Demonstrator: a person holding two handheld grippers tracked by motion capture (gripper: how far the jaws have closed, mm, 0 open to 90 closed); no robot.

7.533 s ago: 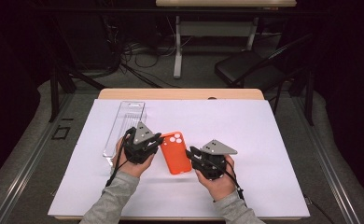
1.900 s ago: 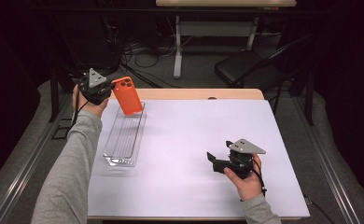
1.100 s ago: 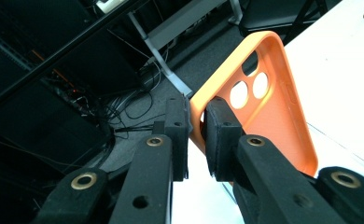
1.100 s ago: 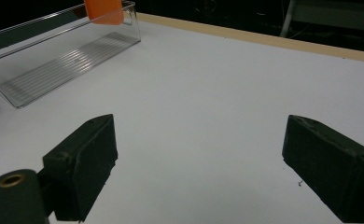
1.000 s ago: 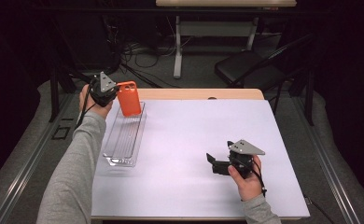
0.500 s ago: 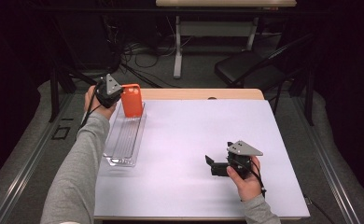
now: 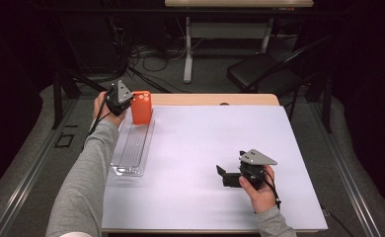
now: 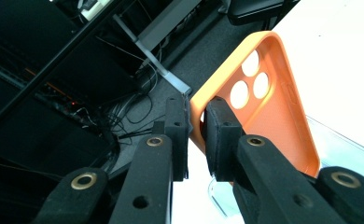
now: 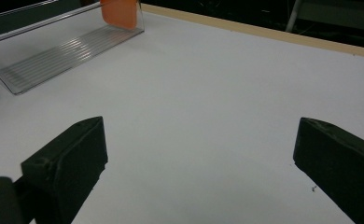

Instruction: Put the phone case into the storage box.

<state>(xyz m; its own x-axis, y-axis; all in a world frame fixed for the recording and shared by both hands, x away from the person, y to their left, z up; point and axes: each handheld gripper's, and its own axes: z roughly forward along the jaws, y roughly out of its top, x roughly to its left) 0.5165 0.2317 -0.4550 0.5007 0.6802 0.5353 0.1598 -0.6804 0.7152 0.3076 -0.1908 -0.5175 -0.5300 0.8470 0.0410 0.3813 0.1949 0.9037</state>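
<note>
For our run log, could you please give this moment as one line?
left claw: shut on orange phone case | case: over clear tray far end | right claw: open, idle

The phone case is solid orange, without pattern. The tray is clear plastic with fine parallel ribs along its floor, and it rests on a plain white table cover edged by light wood. Both the left gripper and the right gripper are matt black, each topped by a grey plate.

No readable txt, labels or nos. anywhere (orange phone case incl.).
</note>
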